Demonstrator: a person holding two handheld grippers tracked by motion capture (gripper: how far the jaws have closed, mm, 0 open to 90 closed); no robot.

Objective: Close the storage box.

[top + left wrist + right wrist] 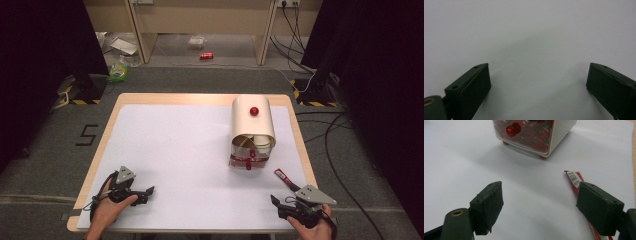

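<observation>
A cream container (252, 125) with a rolled lid and a red knob (254, 111) stands on the right half of the white mat (175, 150). Its clear lower drawer (249, 161) holds red pieces and has its own red knob (512, 130). A red stick packet (283, 177) lies flat in front of it to the right. My right gripper (285, 196) is open near the front right edge, and the packet (574, 178) runs beside and under its right jaw with nothing between the pads. My left gripper (147, 195) rests open at the front left over bare mat (531, 37).
The mat covers a wooden table (205, 99) whose edges show at the back and sides. Beyond the table, the floor holds cables (330, 135), stand bases (85, 90), a red can (206, 56) and scattered bags.
</observation>
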